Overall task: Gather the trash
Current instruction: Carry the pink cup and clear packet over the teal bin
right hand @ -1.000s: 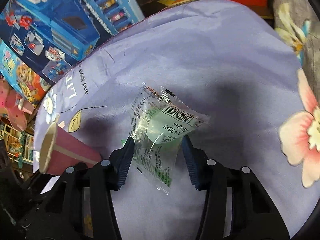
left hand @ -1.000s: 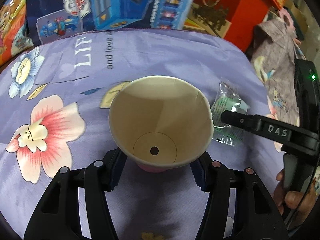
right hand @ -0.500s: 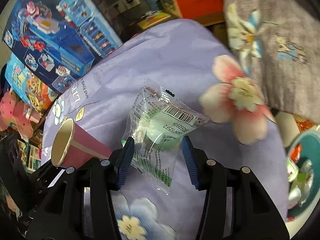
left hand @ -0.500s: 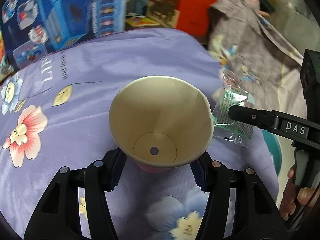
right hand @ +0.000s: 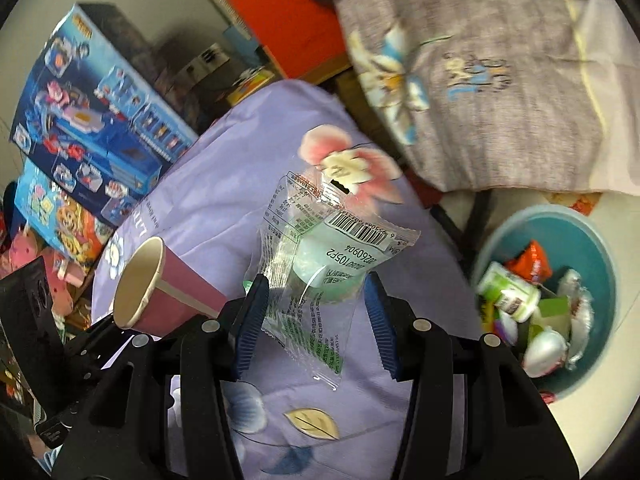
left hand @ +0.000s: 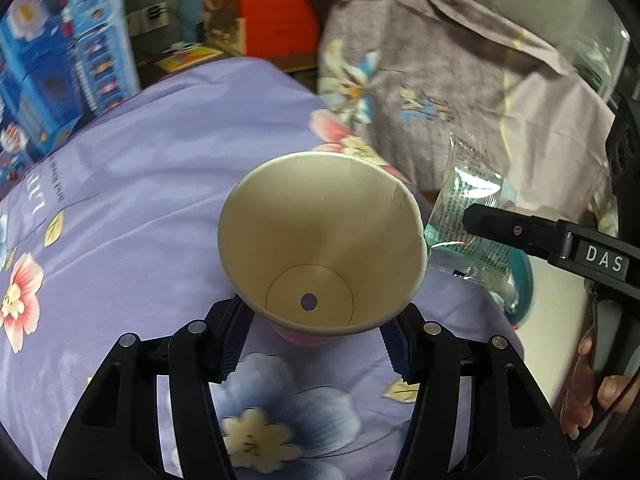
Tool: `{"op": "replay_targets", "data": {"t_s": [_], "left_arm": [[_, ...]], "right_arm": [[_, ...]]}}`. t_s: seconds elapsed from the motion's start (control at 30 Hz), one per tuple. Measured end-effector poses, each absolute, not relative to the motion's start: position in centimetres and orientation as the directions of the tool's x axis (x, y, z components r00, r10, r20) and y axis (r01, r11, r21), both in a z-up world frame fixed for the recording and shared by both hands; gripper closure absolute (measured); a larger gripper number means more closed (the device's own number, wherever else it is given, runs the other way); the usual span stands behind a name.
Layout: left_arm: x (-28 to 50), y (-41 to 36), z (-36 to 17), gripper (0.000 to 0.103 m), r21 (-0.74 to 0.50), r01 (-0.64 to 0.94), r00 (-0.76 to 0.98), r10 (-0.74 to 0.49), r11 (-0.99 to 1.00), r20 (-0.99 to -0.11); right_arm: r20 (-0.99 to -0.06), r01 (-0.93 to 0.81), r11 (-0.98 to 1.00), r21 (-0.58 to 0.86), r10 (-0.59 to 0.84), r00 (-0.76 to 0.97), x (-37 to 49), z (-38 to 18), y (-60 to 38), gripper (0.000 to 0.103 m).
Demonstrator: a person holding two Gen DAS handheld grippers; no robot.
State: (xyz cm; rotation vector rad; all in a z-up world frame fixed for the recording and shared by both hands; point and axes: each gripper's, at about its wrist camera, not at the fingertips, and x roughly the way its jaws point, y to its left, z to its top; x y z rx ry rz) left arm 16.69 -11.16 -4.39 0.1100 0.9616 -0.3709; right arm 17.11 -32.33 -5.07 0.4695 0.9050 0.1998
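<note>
The left claw (left hand: 320,340) is clamped on the lower body of a paper cup (left hand: 322,240), its ribbed blue pads pressing either side near the base. Gripped there, the cup tilts mouth-forward away from the claw, so the cream interior and a dark spot on its round bottom show. Low on the cone is probably the stiffest place to squeeze; thin paper nearer the rim would likely buckle. Outside, the cup is pink with a pale seam.

The right claw (right hand: 314,316) grasps a snack wrapper (right hand: 320,264) between its pads, pinching the puffed middle where a pale green piece sits. The film is clear and crinkly, printed with green text and a barcode, and its loose ends flare ahead of and below the pads.

Both items hang above a lilac floral cloth (left hand: 160,160) that looks soft and lightly creased. To the right of the right claw and lower down stands a round teal bin (right hand: 600,256), smooth-walled, already holding foil and plastic wrappers. Carrying both pieces at once, I judge, saves a trip to it.
</note>
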Motion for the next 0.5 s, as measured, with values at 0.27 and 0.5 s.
{"op": "replay_targets", "data": {"t_s": [0.27,0.5], "left_arm": [[15.7,-17.0,-4.3,0.044,-0.039,0.445,0.493,-0.281,0.894,-0.824],[14.8,-21.7,-4.3,0.044,-0.017,0.507,0.477,-0.297,0.862,-0.828]], "right_arm": [[-0.673,0.093,0.858,0.505,0.324,0.665,13.9,-4.8,-38.5,0.056],[-0.658,0.141,0.838,0.526,0.297,0.692,12.0,-5.2,-42.8,0.056]]}}
